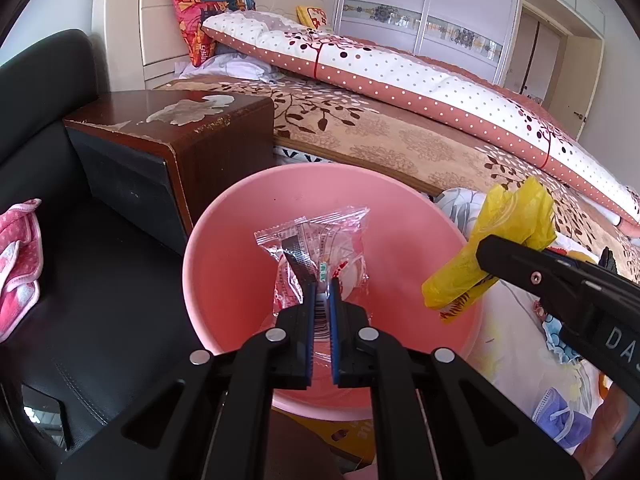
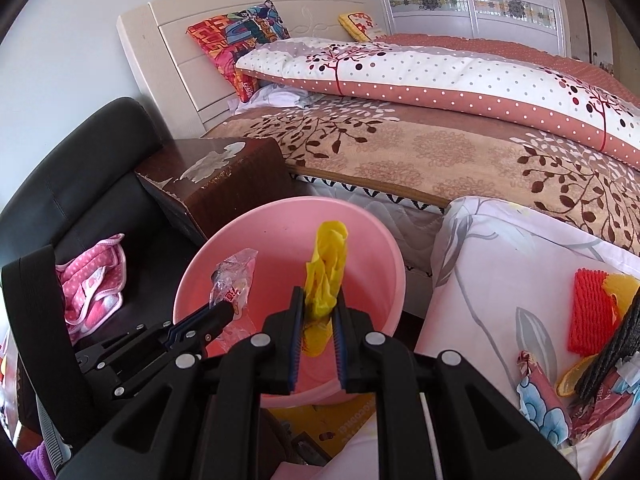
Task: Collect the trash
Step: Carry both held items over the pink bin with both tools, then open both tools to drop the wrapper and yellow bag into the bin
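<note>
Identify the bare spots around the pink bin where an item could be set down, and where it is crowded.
Free: the nightstand top behind the pink bin, and the black seat between bin and pink cloth. Crowded: the floral sheet's right edge, piled with wrappers.

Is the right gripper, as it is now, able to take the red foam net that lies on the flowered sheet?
Probably not yet. The right gripper is shut on the yellow plastic bag over the pink bin. The red foam net lies uncovered off to its right, so it must drop the bag first.
</note>
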A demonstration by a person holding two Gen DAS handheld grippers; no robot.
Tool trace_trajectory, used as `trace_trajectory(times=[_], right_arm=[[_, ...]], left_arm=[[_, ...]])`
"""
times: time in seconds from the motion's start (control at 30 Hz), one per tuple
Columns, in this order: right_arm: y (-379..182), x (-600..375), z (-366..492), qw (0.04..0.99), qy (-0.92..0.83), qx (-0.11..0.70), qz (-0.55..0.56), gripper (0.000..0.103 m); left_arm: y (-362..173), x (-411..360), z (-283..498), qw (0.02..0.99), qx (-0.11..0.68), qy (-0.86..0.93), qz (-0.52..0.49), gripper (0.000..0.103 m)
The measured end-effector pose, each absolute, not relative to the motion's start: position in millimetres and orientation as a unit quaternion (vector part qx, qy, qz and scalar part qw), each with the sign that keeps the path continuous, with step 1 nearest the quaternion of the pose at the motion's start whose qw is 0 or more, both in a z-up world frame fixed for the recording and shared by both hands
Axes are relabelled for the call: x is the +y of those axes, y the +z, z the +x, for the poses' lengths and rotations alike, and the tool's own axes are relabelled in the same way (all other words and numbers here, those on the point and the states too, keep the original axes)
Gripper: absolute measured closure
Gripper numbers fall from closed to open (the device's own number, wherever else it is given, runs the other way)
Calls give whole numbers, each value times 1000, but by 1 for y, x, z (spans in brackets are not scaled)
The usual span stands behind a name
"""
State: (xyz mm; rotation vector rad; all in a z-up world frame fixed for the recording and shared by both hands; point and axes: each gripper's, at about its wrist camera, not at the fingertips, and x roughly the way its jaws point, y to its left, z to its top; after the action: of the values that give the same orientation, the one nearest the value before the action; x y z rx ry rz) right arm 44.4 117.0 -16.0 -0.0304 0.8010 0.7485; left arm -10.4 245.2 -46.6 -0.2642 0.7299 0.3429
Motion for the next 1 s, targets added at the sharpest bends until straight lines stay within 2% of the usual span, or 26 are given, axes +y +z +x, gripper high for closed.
trace_trajectory(times=[0.4,0.53,0.6,0.67,0.7,0.83,1.0], right_arm=[[-16,122,44,854,353,382,-19,89],[-16,124,43,856,352,378,-21,87],[-16,125,43,856,353,378,-20,83],[-16,126,43,856,352,377,-21,77],[-16,125,42,857,351,377,-21,70],[-17,124,42,858,350,375,-23,67],[-16,117,40,859,347,375,-17,67]], left_arm=[[-51,248,-6,904,372,153,-144,98],[-51,248,-7,905,369,152,-145,97],[-51,248,-8,906,366,153,-147,97],[-52,250,-7,905,367,153,-152,95],[-52,251,-7,904,367,153,-155,90],[-50,254,-10,907,357,157,-162,72],[-41,251,-13,915,338,157,-154,70]])
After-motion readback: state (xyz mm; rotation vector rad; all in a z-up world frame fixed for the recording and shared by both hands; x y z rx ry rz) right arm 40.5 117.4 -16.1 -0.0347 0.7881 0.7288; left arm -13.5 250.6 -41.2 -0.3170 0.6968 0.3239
